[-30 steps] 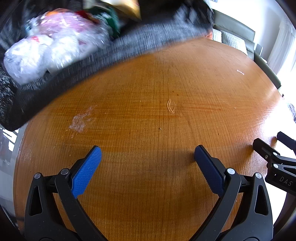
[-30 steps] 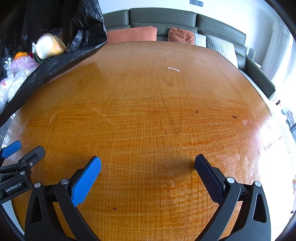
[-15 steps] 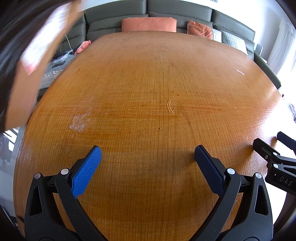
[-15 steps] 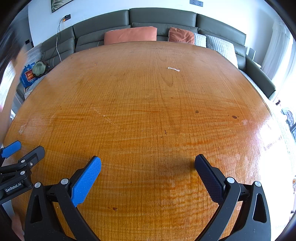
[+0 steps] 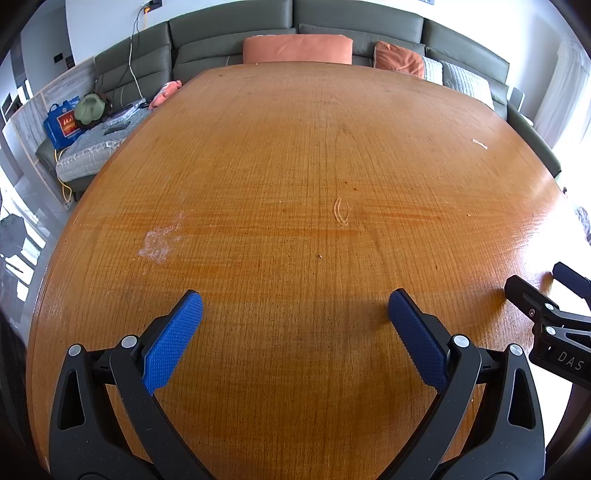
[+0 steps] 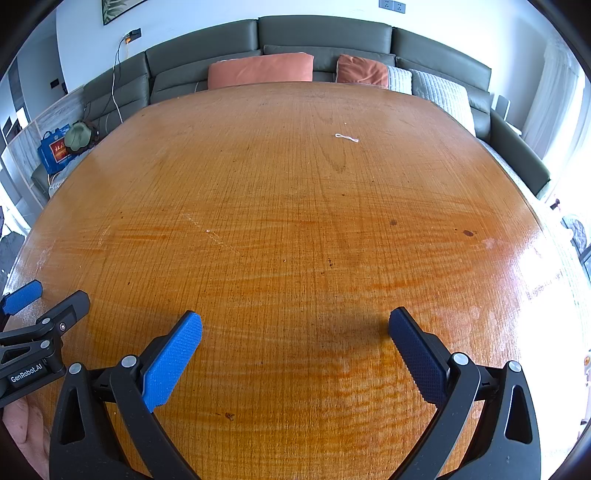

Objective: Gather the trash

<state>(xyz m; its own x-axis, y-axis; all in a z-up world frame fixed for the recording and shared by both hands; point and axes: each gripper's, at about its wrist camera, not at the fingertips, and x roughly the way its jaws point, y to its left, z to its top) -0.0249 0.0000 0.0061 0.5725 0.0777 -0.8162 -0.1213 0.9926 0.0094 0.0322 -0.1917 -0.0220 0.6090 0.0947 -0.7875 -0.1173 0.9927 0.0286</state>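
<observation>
We hold both tools low over the near edge of a wide wooden surface (image 6: 295, 206), the left tool (image 5: 295, 310) and the right tool (image 6: 295, 332) each with its blue pads spread wide and nothing between them. The only trash we can make out is a thin white scrap (image 6: 346, 137) lying far across the surface toward the sofa side; in the left view it shows as a speck (image 5: 480, 143) near the far right rim. No bag or bin is in view.

The risk, as we judge it, lies in that scrap: it looks thin and flat against the wood, so wide pads may close over it and slide off, or nudge it toward the edge. The long reach could also bring the two tools together, since they sit just beside each other now.

The surface is glossy, orange-brown, with a pale chalky smear (image 5: 157, 243) at left, a faint curved mark (image 5: 341, 210) at centre and a few dark spots (image 6: 468, 232). Behind it runs a grey-green sofa (image 6: 325, 33) with orange cushions (image 6: 260, 70), a blue bag (image 5: 61, 125) at left, and bright curtained windows to the right.
</observation>
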